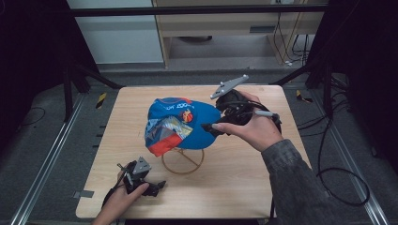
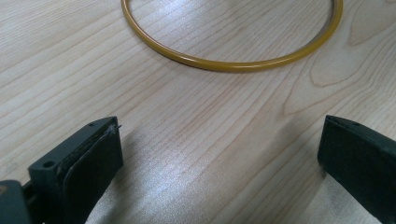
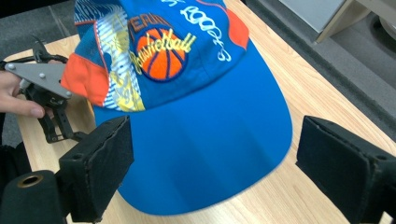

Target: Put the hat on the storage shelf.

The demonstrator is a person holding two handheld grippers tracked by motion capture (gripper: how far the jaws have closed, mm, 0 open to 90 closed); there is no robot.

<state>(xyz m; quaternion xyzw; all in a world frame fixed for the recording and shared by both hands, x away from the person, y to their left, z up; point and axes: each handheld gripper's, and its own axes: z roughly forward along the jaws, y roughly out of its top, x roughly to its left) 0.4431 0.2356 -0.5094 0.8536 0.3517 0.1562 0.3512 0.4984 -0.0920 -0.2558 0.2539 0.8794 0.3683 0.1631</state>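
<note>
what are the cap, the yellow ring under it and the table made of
Cap: looks like woven cloth, matte, with a stitched or printed basketball patch. Ring: probably coated metal wire or plastic; it is thin, smooth and glossy. Table: pale wood or wood-look laminate, with visible grain and a soft sheen.

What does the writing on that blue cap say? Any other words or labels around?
"Basketball": yellow script across the orange ball on the blue cap.
White lettering above the ball: partly cut off and slanted, not readable for sure.
White lettering on the crown in the high view: too small to read.
No other text is readable.
</note>
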